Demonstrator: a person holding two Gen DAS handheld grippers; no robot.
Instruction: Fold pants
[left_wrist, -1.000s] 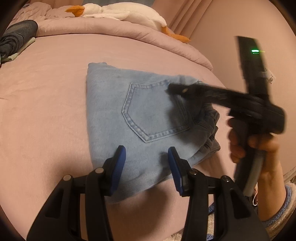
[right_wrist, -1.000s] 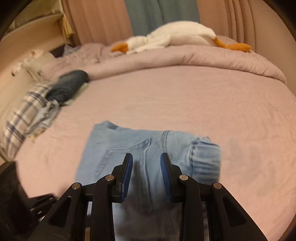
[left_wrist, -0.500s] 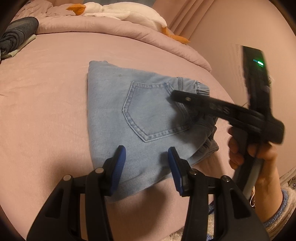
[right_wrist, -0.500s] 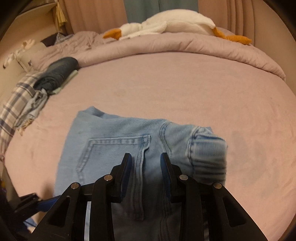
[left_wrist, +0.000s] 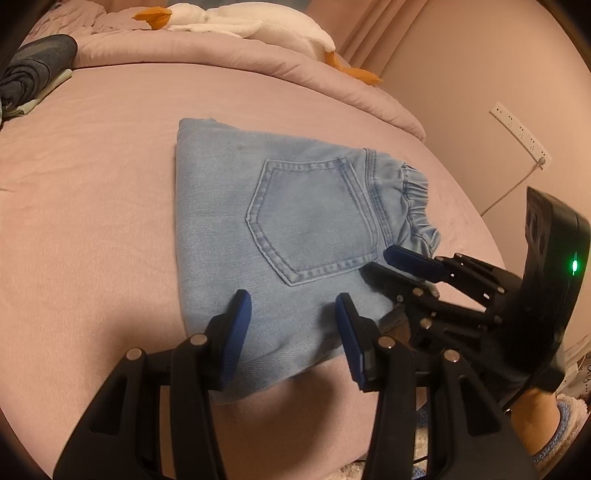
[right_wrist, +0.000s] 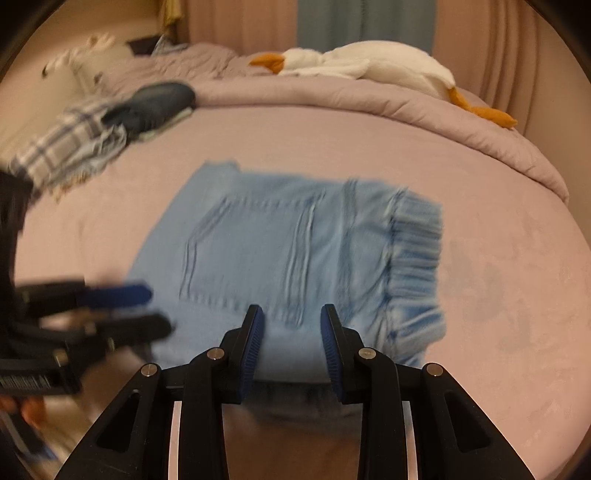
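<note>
The light blue denim pants (left_wrist: 295, 229) lie folded into a compact rectangle on the pink bed (left_wrist: 92, 221), back pocket up, elastic waistband at the right. My left gripper (left_wrist: 291, 325) is open and empty over the near edge of the fold. My right gripper (right_wrist: 291, 343) is open and empty at the pants' (right_wrist: 295, 251) near edge; it also shows in the left wrist view (left_wrist: 391, 266) beside the waistband. The left gripper appears blurred at the left of the right wrist view (right_wrist: 147, 310).
A white goose plush (left_wrist: 240, 26) lies on the rolled quilt (left_wrist: 295, 74) at the far edge. Dark folded clothes (left_wrist: 33, 70) and a plaid garment (right_wrist: 66, 147) sit at the far left. A wall with a power strip (left_wrist: 517, 136) is on the right.
My right gripper has drawn back and down from above the pocket to the pants' near right edge. The left gripper has barely moved. The pants stay flat.
</note>
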